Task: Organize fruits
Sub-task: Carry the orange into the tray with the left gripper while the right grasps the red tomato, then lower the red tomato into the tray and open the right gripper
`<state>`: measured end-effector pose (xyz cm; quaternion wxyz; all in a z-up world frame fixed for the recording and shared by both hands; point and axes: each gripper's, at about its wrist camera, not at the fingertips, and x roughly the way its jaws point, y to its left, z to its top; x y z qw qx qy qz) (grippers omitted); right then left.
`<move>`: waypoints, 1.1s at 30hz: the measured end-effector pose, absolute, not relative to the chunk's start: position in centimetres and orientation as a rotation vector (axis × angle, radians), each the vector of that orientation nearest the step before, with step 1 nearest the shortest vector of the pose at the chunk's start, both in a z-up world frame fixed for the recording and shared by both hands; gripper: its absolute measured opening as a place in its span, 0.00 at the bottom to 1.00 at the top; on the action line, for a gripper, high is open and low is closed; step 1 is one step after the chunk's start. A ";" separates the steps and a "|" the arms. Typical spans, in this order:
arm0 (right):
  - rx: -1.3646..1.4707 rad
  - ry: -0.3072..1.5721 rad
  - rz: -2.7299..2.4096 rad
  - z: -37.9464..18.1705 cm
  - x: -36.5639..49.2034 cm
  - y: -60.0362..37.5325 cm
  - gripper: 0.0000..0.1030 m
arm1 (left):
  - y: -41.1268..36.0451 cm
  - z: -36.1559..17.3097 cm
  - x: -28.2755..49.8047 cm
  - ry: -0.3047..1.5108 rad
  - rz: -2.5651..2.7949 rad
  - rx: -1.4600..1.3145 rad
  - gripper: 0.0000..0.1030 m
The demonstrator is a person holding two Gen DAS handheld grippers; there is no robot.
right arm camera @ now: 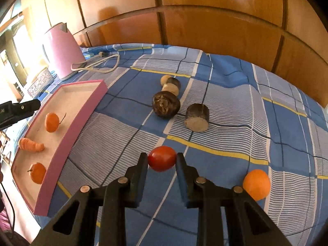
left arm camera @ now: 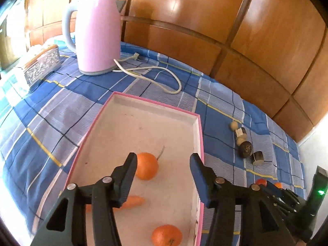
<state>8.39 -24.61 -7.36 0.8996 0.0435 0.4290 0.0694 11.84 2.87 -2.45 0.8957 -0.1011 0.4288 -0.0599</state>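
Observation:
A pink-rimmed white tray lies on the blue checked cloth. It holds two oranges and a carrot; the right wrist view shows them too. My left gripper is open and empty above the tray. My right gripper is shut on a red tomato, just above the cloth. A loose orange lies on the cloth to its right.
A pink kettle with a white cord stands behind the tray, next to a silver box. Dark and pale root pieces lie mid-cloth. A wooden wall bounds the far side.

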 end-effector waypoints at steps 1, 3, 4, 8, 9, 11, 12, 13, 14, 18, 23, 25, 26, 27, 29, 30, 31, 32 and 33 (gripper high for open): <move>0.089 0.887 0.146 -7.3 8.3 -24.4 0.27 | 3.0 -2.3 11.3 0.889 -0.115 -0.209 0.60; 0.088 0.885 0.157 -7.2 7.9 -23.8 0.27 | 2.9 -2.3 10.8 0.891 -0.107 -0.211 0.61; 0.087 0.884 0.166 -7.1 7.8 -23.5 0.27 | 3.1 -2.3 10.4 0.892 -0.106 -0.210 0.61; 0.072 0.873 0.214 -6.5 7.1 -21.8 0.27 | 3.5 -2.4 8.9 0.904 -0.094 -0.205 0.61; 0.072 0.870 0.239 -6.3 6.9 -21.0 0.27 | 3.6 -2.4 8.6 0.905 -0.094 -0.206 0.61; 0.075 0.864 0.278 -5.9 6.8 -20.0 0.27 | 3.9 -2.4 7.9 0.904 -0.091 -0.205 0.61; 0.074 0.859 0.305 -5.6 6.6 -19.3 0.27 | 4.0 -2.3 7.6 0.902 -0.090 -0.205 0.61; 0.071 0.854 0.325 -5.3 6.4 -18.6 0.27 | 4.2 -2.2 7.3 0.899 -0.089 -0.206 0.61; 0.066 0.848 0.344 -4.9 6.4 -17.9 0.27 | 4.4 -2.2 7.0 0.896 -0.088 -0.207 0.61; 0.039 0.828 0.427 -3.7 6.3 -15.0 0.27 | 5.1 -1.9 6.1 0.885 -0.081 -0.216 0.61; 0.011 0.821 0.486 -2.7 6.7 -12.2 0.27 | 6.8 -2.1 5.4 0.897 -0.076 -0.270 0.61; 0.002 0.819 0.494 -2.5 7.0 -11.4 0.27 | 7.7 -2.2 5.1 0.902 -0.069 -0.301 0.61; 0.002 0.820 0.500 -2.4 7.2 -11.0 0.27 | 8.1 -2.2 5.0 0.899 -0.062 -0.307 0.61; 0.004 0.823 0.508 -2.4 7.6 -10.4 0.27 | 8.5 -2.1 4.8 0.894 -0.049 -0.309 0.61; 0.005 0.829 0.514 -2.4 8.1 -9.7 0.27 | 9.1 -2.0 4.5 0.886 -0.034 -0.303 0.61; 0.011 0.841 0.526 -2.6 8.6 -9.1 0.28 | 9.4 -2.0 4.4 0.881 -0.027 -0.301 0.61; 0.014 0.848 0.531 -2.8 8.7 -8.9 0.28 | 9.7 -1.9 4.3 0.876 -0.015 -0.295 0.61; 0.013 0.856 0.534 -2.9 8.9 -8.5 0.30 | 9.8 -1.9 4.2 0.872 -0.009 -0.290 0.61; 0.011 0.863 0.528 -3.1 9.1 -8.2 0.30 | 9.9 -1.8 4.1 0.867 -0.006 -0.282 0.61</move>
